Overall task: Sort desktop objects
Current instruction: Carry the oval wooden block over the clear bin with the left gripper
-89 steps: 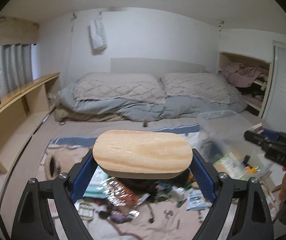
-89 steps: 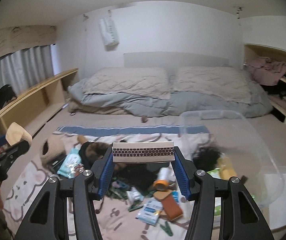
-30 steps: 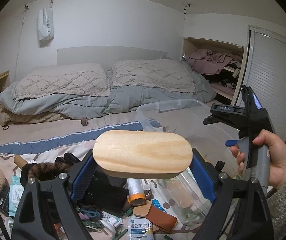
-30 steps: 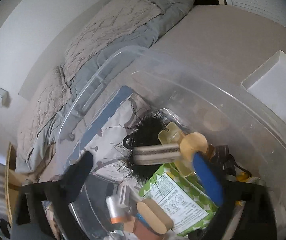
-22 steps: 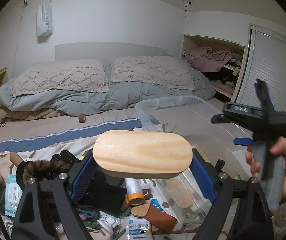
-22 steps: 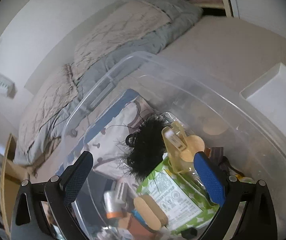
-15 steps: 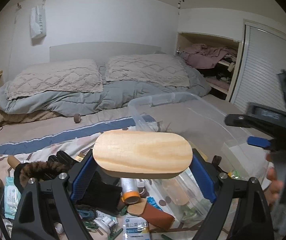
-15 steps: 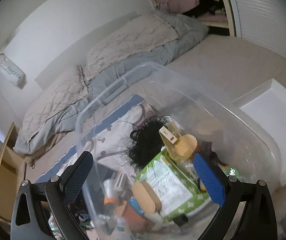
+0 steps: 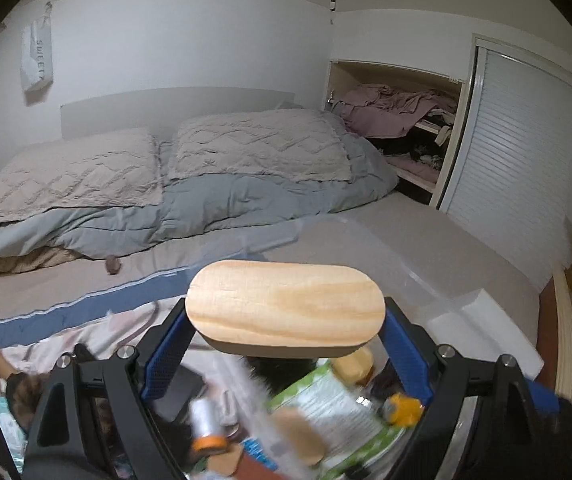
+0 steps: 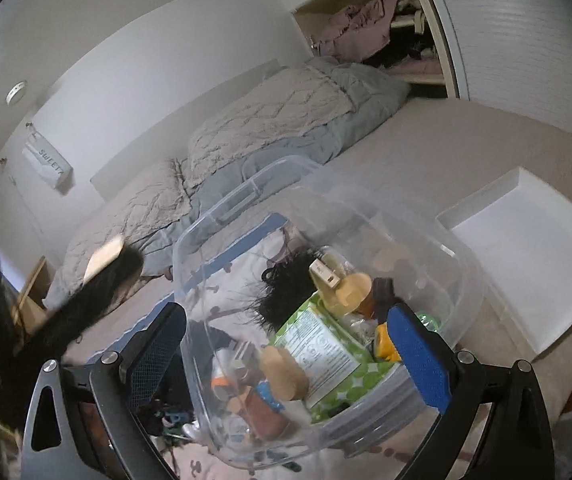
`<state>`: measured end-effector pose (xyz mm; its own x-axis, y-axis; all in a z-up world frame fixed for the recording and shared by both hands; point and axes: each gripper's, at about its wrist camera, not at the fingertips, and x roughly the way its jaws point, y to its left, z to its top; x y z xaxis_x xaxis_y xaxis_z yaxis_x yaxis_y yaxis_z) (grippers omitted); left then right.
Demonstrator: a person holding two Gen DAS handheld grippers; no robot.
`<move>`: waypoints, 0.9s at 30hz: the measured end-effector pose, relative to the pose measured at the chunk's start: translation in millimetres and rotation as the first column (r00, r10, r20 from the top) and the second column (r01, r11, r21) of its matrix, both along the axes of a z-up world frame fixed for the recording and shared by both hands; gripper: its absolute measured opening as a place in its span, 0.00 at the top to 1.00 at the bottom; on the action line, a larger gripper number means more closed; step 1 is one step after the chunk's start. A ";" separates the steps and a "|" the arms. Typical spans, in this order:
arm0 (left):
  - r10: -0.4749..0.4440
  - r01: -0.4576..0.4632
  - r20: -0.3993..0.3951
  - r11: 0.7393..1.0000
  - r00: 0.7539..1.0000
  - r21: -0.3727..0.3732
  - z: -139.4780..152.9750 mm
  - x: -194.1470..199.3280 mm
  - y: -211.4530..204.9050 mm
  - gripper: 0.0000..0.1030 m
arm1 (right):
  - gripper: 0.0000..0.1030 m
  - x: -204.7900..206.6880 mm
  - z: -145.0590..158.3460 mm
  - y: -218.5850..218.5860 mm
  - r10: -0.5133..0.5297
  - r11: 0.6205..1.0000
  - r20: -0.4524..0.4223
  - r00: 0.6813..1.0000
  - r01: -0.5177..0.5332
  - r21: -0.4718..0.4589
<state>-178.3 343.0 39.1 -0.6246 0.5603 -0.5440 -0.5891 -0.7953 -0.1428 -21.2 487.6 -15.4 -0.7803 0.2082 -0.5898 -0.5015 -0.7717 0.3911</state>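
Note:
My left gripper (image 9: 286,346) is shut on an oval wooden block (image 9: 286,302) with a dark underside, gripped at its two ends by the blue pads. It hangs over the clear plastic bin (image 9: 254,240), which is blurred here. My right gripper (image 10: 286,352) is open and empty, its pads either side of the near end of the bin (image 10: 246,196). Inside lie a green packet (image 10: 317,344), a black furry thing (image 10: 286,292), a yellow clip (image 10: 329,276) and several small items. The left gripper with the block (image 10: 106,258) shows blurred at the left.
A white tray (image 10: 525,256) lies right of the bin on the beige bed. Loose small items (image 9: 206,416) litter the blanket left of the bin. Pillows (image 9: 254,148) and a grey duvet are behind. A shelf of clothes (image 9: 397,116) and a slatted door are at the right.
The right gripper let a small patterned box drop into the bin, then rose and drew back, empty. The left gripper swung right over the bin with the wooden block still in it.

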 end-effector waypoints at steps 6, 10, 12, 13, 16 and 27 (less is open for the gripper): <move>0.035 -0.036 0.079 0.999 0.996 0.010 -2.7 -32.1 53.5 0.13 | 0.02 5.4 3.1 8.4 -0.032 0.999 -0.016 0.999 0.032 0.014; 0.100 -0.096 0.102 0.994 0.990 -0.046 -21.5 -53.3 78.1 0.13 | 0.02 8.1 5.8 12.2 -0.027 0.999 -0.030 0.999 0.027 0.017; 0.152 -0.143 0.119 0.987 0.981 -0.078 -35.2 -63.2 85.5 0.13 | 0.02 7.0 6.2 12.1 -0.017 1.000 -0.034 0.999 0.018 0.023; 0.179 -0.168 0.120 0.981 0.977 -0.095 -41.2 -67.6 88.4 0.13 | 0.02 5.8 6.1 11.8 -0.010 1.000 -0.032 0.999 0.011 0.028; 0.250 -0.234 0.116 0.963 0.961 -0.136 -55.9 -77.4 95.1 0.13 | 0.02 0.2 3.1 8.2 0.018 0.999 -0.014 1.000 -0.017 0.050; 0.352 -0.324 0.190 0.932 0.916 -0.165 -87.9 -109.0 103.7 0.13 | 0.02 -4.3 -1.1 7.1 0.064 0.997 0.006 0.998 -0.064 0.046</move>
